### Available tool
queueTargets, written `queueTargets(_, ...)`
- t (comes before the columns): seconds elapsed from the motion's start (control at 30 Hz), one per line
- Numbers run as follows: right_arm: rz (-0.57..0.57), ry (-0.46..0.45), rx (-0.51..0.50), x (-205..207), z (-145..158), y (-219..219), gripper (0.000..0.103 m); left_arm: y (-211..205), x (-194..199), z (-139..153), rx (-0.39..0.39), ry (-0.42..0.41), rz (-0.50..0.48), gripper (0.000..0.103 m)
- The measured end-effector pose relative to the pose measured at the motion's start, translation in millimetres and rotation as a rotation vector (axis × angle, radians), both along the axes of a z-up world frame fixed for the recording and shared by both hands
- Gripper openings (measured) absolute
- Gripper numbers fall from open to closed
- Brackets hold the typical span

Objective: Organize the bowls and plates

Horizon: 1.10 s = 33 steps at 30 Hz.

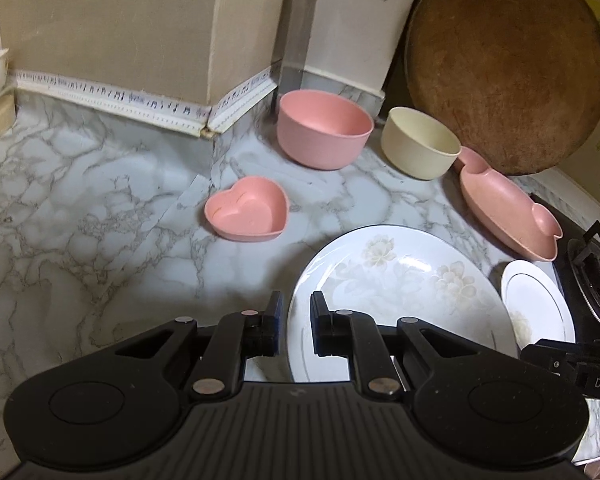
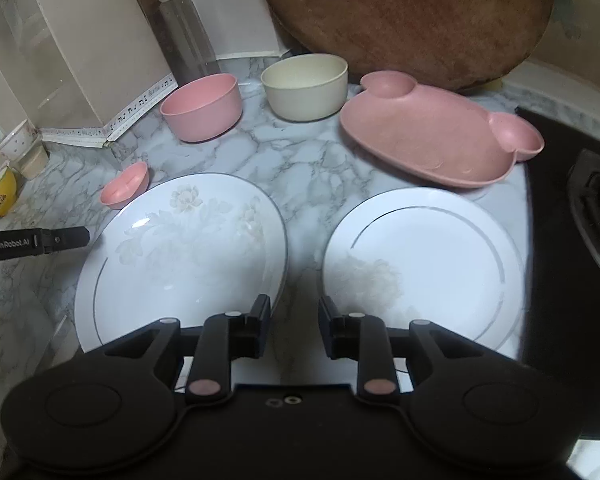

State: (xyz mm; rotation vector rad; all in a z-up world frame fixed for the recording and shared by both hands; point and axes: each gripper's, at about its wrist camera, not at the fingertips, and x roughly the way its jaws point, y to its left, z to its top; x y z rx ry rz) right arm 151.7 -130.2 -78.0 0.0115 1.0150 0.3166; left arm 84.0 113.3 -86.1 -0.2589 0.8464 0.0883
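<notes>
Where it runs to the beige wall: grey-veined marble tabletop (image 1: 80, 208), black gas stove (image 1: 596, 276) at its right end
Plates: large white floral plate (image 2: 180, 248) beside smaller white silver-ringed plate (image 2: 424, 260)
Bowls: pink round bowl (image 1: 324, 132), cream bowl (image 1: 420, 144), pink heart dish (image 1: 246, 208), pink oblong tray (image 2: 440, 140)
Left gripper (image 1: 296, 320): tilted down over the floral plate's rim, nearly closed, pinching nothing
Right gripper (image 2: 294, 326): tilted down between the plates, slightly parted, empty

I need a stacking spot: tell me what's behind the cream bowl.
Behind the cream bowl a round wooden board leans against the wall. The board's lower edge there is hidden by the bowl.
</notes>
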Motion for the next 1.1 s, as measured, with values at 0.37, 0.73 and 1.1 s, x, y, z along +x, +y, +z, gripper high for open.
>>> queueTargets(0.37, -0.026, -0.13, -0.074, -22, 34, -16, 0.036, -36, -8, 26, -0.003, -0.073, -0.093, 0.014)
queueTargets(0.73, -0.063, -0.222, -0.1, -47, 57, -33, 0.05, -83, -11, 48, -0.01, -0.139, -0.216, 0.025)
queueTargets(1.1, -0.136, -0.258, -0.109, -64, 66, -60, 0.076, -119, -12, 59, 0.0, -0.197, -0.313, 0.065)
